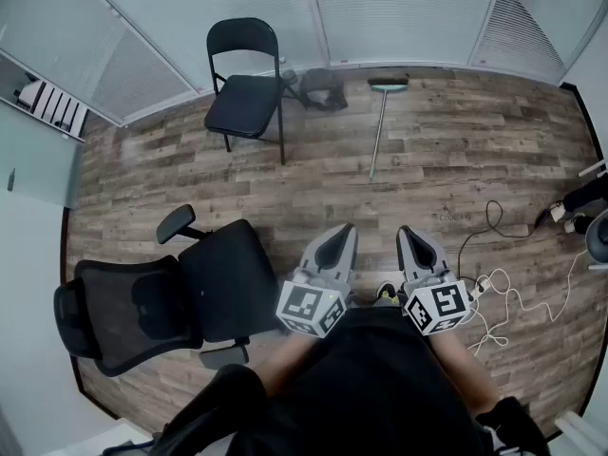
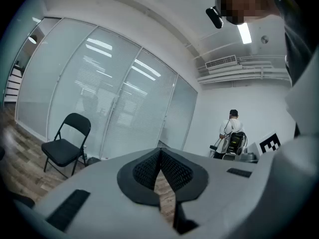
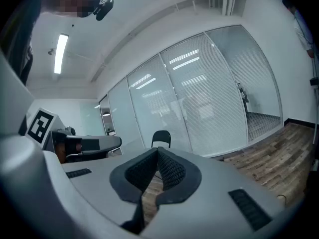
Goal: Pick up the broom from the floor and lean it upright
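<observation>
The broom (image 1: 380, 126) lies on the wood floor at the far side of the room, its green head (image 1: 389, 84) near the glass wall and its thin handle running back towards me. Both grippers are held close to my body, well short of it. My left gripper (image 1: 342, 233) points forward, and in the left gripper view its black pads (image 2: 172, 171) meet at the tip with nothing between them. Beside it, my right gripper (image 1: 409, 235) is shut and empty too, its pads (image 3: 169, 171) pressed together in the right gripper view. Neither gripper view shows the broom.
A black folding chair (image 1: 245, 88) stands at the back left with a dark bag (image 1: 323, 88) beside it. A black office chair (image 1: 161, 297) is close on my left. White and black cables (image 1: 494, 293) lie on the floor at the right. A person (image 2: 232, 136) stands far off.
</observation>
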Demonstrator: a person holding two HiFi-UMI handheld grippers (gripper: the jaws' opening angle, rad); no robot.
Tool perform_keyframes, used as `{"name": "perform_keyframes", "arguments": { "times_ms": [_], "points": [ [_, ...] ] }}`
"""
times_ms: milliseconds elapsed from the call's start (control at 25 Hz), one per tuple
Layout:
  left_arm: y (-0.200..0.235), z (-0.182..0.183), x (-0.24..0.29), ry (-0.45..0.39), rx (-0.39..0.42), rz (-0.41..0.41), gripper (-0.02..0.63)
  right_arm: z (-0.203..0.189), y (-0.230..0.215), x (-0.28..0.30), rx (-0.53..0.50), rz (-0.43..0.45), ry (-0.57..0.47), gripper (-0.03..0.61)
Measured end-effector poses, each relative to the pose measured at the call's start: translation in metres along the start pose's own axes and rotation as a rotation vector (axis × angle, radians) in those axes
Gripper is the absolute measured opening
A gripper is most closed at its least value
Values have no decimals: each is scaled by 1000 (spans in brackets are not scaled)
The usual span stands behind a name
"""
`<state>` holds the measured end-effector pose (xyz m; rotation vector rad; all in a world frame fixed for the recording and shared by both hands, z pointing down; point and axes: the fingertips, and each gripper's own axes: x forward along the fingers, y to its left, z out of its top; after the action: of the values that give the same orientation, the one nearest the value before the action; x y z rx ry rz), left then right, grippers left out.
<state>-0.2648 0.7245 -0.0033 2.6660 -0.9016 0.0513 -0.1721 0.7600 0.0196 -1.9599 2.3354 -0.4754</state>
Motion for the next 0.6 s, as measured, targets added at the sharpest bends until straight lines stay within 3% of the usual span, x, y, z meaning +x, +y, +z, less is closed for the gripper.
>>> {"name": "perform_keyframes", "arguments": {
  "times_ms": [600],
  "points": [
    [30, 11, -20, -24, -2, 20, 21, -5, 13, 4, 23, -31, -5, 18]
  ]
}}
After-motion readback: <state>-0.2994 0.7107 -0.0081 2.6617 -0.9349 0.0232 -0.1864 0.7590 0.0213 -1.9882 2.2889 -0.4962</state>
